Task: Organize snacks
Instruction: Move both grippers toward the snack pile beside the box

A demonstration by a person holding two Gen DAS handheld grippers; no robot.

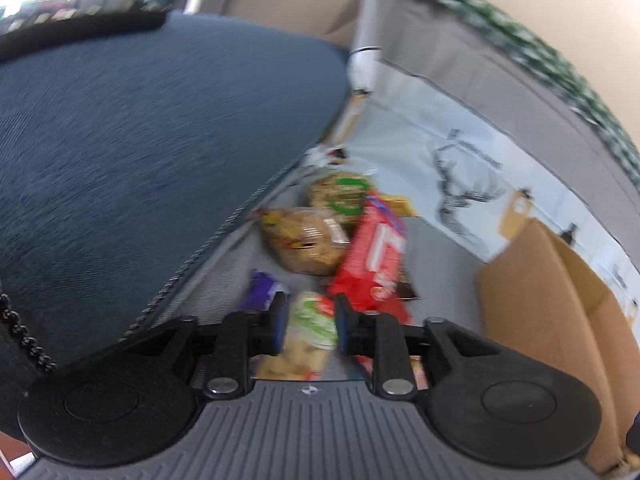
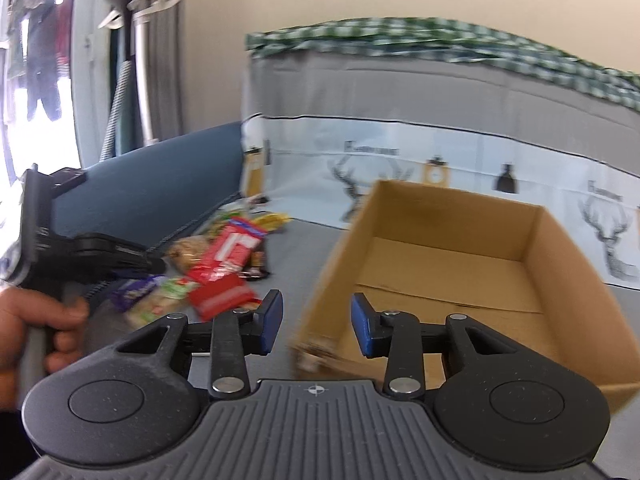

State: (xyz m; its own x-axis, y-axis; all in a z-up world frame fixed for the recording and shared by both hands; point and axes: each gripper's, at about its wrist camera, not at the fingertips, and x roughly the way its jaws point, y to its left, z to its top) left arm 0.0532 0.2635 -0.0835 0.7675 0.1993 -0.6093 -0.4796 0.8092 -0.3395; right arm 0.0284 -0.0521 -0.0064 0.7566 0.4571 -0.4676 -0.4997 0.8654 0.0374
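The left gripper (image 1: 308,326) has its fingers apart, straddling a green-and-white snack bag (image 1: 314,320) without visible contact. The right gripper (image 2: 316,322) has its fingers apart on nothing, just before the near corner of the open cardboard box (image 2: 536,240). Farther left lie a red packet (image 2: 230,250) and a purple wrapper (image 2: 134,290), beside a blue cushion (image 1: 140,140).
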